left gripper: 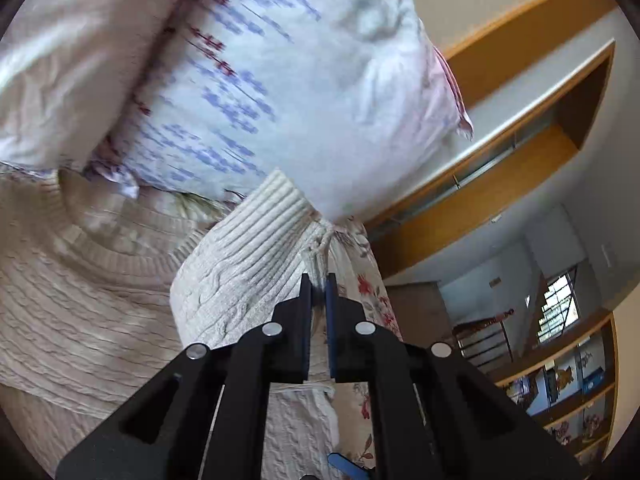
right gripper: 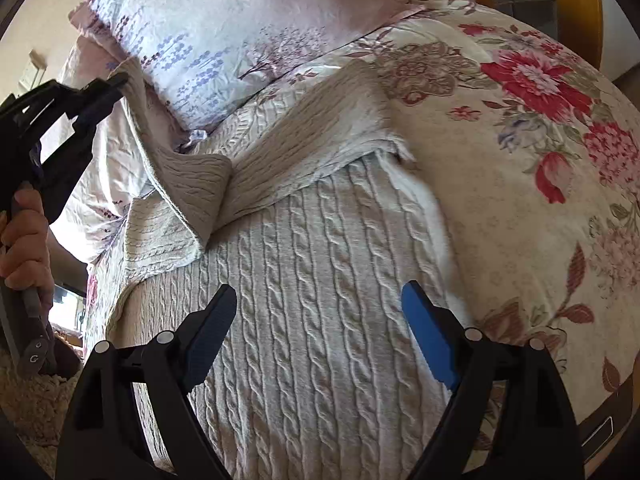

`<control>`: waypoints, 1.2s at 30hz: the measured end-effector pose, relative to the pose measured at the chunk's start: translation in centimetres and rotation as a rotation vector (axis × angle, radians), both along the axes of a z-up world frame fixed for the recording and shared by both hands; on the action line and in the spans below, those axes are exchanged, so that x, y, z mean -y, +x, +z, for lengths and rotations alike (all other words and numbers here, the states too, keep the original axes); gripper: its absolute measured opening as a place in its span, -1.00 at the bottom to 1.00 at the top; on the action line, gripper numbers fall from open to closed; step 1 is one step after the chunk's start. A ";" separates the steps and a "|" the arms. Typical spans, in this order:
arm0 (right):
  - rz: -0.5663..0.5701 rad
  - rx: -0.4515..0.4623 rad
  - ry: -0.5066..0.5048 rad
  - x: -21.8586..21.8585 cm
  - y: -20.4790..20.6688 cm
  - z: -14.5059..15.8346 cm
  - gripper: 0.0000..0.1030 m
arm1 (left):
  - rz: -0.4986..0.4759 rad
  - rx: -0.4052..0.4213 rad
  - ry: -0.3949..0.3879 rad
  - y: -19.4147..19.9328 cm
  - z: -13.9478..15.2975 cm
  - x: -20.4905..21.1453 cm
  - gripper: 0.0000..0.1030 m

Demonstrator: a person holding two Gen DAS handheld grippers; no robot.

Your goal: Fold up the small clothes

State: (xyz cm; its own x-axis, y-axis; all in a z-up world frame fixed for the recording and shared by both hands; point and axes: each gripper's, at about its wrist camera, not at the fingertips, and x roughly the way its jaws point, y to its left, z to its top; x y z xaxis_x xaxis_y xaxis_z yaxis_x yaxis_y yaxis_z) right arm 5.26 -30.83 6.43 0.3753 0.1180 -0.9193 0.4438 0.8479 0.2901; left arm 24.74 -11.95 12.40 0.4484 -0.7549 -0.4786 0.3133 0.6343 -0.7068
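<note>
A cream cable-knit sweater [right gripper: 320,264] lies flat on a floral bedspread [right gripper: 520,208]. One sleeve [right gripper: 320,132] is folded across its chest. My left gripper [left gripper: 319,282] is shut on the edge of the other sleeve [left gripper: 248,248], near its ribbed cuff, and holds it lifted off the bed. The right wrist view shows that left gripper [right gripper: 118,79] at the upper left, with the sleeve [right gripper: 188,184] hanging from it down to the sweater. My right gripper [right gripper: 320,300] hovers over the sweater's body, jaws wide open, nothing between them.
A pillow [right gripper: 224,40] with a purple print lies at the head of the bed, just behind the sweater. A person's hand [right gripper: 24,240] grips the left tool's handle. Wooden shelves [left gripper: 560,380] and a wooden frame [left gripper: 520,92] stand beyond the bed.
</note>
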 end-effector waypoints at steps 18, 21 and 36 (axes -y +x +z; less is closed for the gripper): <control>-0.166 0.045 0.014 6.7 -3.3 1.5 0.53 | -0.222 0.015 0.235 -3.8 -5.6 10.6 0.36; -0.163 0.095 0.063 7.6 -1.0 1.9 0.42 | -0.198 0.098 0.317 -4.9 -4.8 7.1 0.41; -0.056 -0.029 0.033 9.8 11.3 -2.1 -0.87 | 0.266 -0.035 0.485 -6.8 -7.7 -14.6 0.40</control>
